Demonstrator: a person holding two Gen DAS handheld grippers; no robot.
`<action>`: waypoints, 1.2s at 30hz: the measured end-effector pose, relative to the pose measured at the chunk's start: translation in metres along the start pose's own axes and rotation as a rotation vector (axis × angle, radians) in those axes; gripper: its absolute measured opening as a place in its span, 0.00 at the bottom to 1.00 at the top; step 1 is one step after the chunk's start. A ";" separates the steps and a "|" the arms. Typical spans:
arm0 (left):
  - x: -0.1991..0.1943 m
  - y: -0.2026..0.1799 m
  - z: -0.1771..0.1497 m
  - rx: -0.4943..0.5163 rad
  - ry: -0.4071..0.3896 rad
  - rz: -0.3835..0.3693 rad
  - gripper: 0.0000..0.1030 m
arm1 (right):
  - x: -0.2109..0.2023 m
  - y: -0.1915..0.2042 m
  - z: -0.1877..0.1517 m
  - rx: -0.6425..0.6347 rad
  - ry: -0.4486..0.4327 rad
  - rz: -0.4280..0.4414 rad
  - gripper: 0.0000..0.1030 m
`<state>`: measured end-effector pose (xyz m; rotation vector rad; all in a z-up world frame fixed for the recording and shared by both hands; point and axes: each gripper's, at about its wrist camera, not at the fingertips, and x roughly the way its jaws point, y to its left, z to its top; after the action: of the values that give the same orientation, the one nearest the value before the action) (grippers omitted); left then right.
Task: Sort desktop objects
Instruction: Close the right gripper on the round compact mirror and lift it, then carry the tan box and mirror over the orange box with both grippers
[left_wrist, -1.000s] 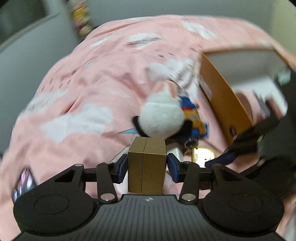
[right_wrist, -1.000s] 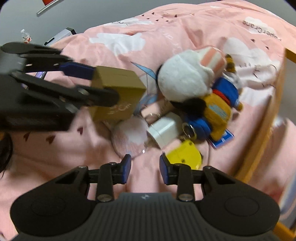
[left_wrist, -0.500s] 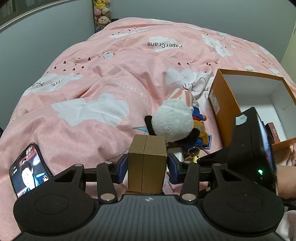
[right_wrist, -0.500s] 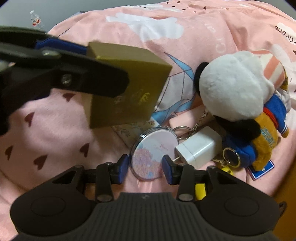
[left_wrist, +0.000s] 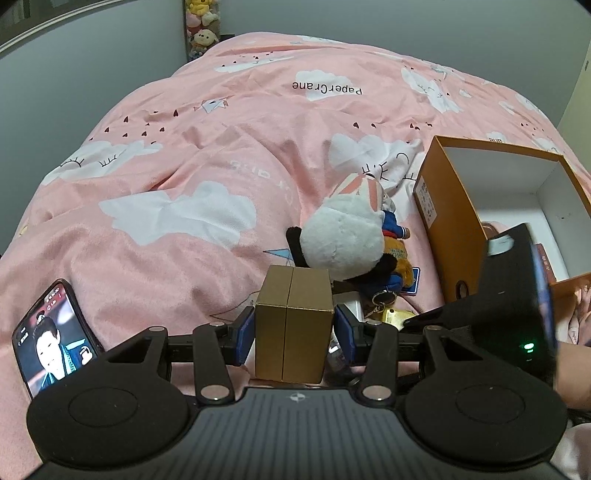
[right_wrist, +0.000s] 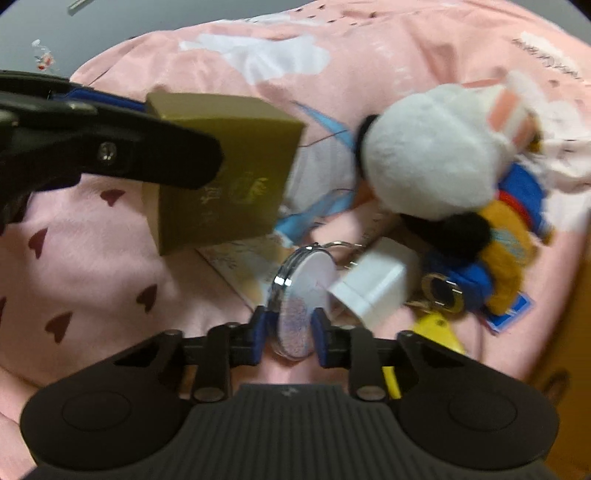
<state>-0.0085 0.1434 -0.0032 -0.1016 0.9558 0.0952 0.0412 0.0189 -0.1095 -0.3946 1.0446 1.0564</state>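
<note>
My left gripper (left_wrist: 294, 328) is shut on a gold box (left_wrist: 293, 325) and holds it above the pink bedspread; the box also shows in the right wrist view (right_wrist: 225, 166). My right gripper (right_wrist: 290, 332) is shut on a round pocket mirror (right_wrist: 301, 302), tilted up on edge. Beside the mirror lie a white charger (right_wrist: 373, 290), a yellow item (right_wrist: 437, 330) and a white plush toy (right_wrist: 428, 151) with blue and orange keychain dolls (right_wrist: 506, 243). The plush also shows in the left wrist view (left_wrist: 343, 236).
An open orange box (left_wrist: 447, 206) with a white inside stands at the right on the bed. A lit phone (left_wrist: 48, 338) lies at the left near my left gripper. A paper card (right_wrist: 240, 262) lies under the mirror's spot. Plush toys (left_wrist: 201, 27) sit by the far wall.
My right gripper has closed on the pocket mirror and tipped it up off the bedspread. My left gripper still holds the gold box, nearly unmoved.
</note>
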 end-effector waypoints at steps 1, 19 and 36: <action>0.000 -0.001 0.000 0.005 0.001 0.001 0.51 | -0.002 -0.002 -0.001 0.013 -0.005 -0.022 0.17; -0.006 -0.023 -0.008 0.060 -0.018 0.009 0.50 | -0.070 -0.025 -0.009 0.175 -0.097 0.035 0.13; -0.063 -0.108 0.043 0.126 -0.187 -0.309 0.50 | -0.243 -0.087 -0.063 0.314 -0.406 -0.164 0.13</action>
<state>0.0040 0.0398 0.0783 -0.1209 0.7481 -0.2366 0.0599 -0.1938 0.0492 -0.0060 0.7801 0.7672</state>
